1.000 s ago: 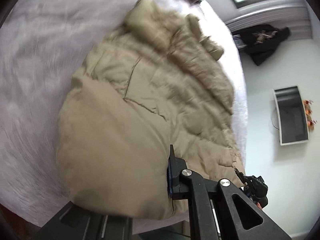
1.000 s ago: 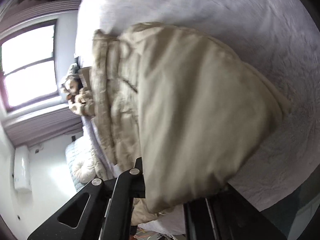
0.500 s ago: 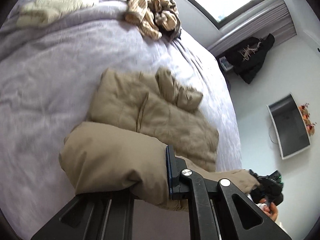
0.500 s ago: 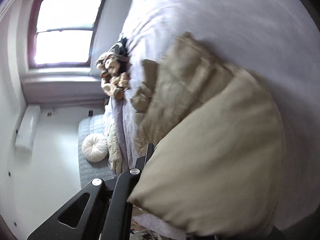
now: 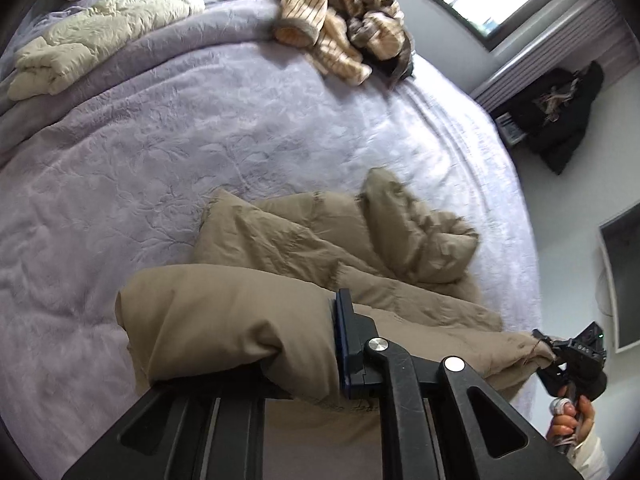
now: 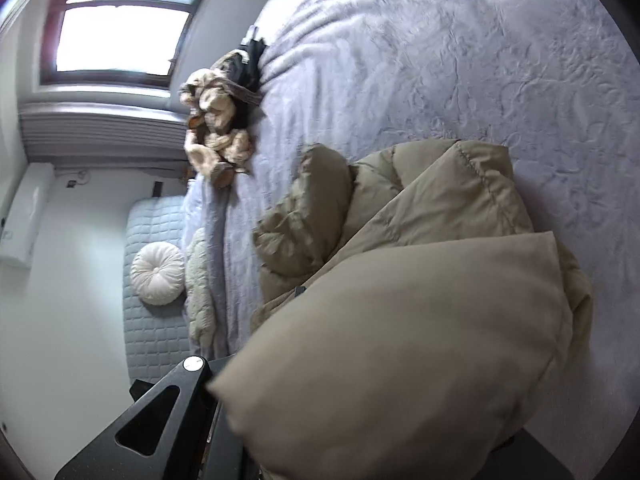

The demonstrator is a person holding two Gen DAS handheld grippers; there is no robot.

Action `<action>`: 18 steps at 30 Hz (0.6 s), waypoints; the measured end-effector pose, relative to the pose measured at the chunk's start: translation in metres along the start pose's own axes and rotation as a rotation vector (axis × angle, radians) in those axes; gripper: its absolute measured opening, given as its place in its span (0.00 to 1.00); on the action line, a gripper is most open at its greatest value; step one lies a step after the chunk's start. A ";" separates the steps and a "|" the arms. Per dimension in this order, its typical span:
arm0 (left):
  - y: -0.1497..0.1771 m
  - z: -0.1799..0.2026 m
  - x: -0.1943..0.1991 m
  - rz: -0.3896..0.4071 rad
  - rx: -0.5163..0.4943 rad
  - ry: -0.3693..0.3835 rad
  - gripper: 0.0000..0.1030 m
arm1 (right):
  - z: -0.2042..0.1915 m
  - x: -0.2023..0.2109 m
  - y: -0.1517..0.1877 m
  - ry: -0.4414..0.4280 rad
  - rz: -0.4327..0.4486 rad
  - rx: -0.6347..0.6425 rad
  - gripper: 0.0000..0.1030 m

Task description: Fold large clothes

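Note:
A large tan puffer jacket (image 5: pixel 328 256) lies on the lavender bedspread (image 5: pixel 200 120), its near edge lifted off the bed. My left gripper (image 5: pixel 304 364) is shut on one corner of that edge; the cloth bulges over its fingers. My right gripper (image 5: pixel 560 354) shows at the right of the left wrist view, shut on the other corner. In the right wrist view the jacket (image 6: pixel 420 320) fills the lower middle and hides that gripper's (image 6: pixel 320 408) fingertips.
A striped cream and brown garment (image 5: pixel 344 40) is heaped at the far side of the bed, also in the right wrist view (image 6: pixel 216 128). A cream quilted blanket (image 5: pixel 92 40) lies at the far left. A round white cushion (image 6: pixel 158 272) sits on a grey mat.
Both grippers have lifted the jacket's near edge and pulled back, so the cameras tilted up. More bed, the window and the striped garment have come into view.

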State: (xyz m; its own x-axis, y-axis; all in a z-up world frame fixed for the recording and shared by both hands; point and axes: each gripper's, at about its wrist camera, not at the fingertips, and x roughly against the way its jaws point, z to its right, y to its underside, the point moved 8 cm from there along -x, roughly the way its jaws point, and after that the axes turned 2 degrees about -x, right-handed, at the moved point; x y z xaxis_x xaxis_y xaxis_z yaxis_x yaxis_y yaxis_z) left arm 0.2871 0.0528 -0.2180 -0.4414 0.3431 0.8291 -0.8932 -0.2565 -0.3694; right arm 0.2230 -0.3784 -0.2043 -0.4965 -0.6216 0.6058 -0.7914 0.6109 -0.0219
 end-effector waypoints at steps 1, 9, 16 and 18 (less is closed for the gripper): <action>-0.001 -0.001 -0.008 -0.012 -0.013 -0.011 0.15 | 0.005 -0.007 -0.004 0.008 -0.005 -0.010 0.09; -0.013 0.009 -0.011 -0.002 -0.205 -0.105 0.79 | 0.029 -0.042 -0.021 0.053 0.030 -0.093 0.17; -0.034 0.000 0.018 0.082 -0.271 -0.169 0.79 | 0.001 -0.033 -0.031 0.050 0.076 -0.012 0.66; -0.034 -0.004 0.018 0.096 -0.276 -0.168 0.77 | -0.015 -0.024 -0.033 0.069 0.082 0.080 0.66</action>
State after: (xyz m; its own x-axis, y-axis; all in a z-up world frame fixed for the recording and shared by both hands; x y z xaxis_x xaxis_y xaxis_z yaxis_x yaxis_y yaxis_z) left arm 0.3093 0.0712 -0.1926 -0.5248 0.1700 0.8341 -0.8479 -0.0179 -0.5299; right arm 0.2660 -0.3760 -0.2060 -0.5373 -0.5344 0.6525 -0.7766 0.6152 -0.1356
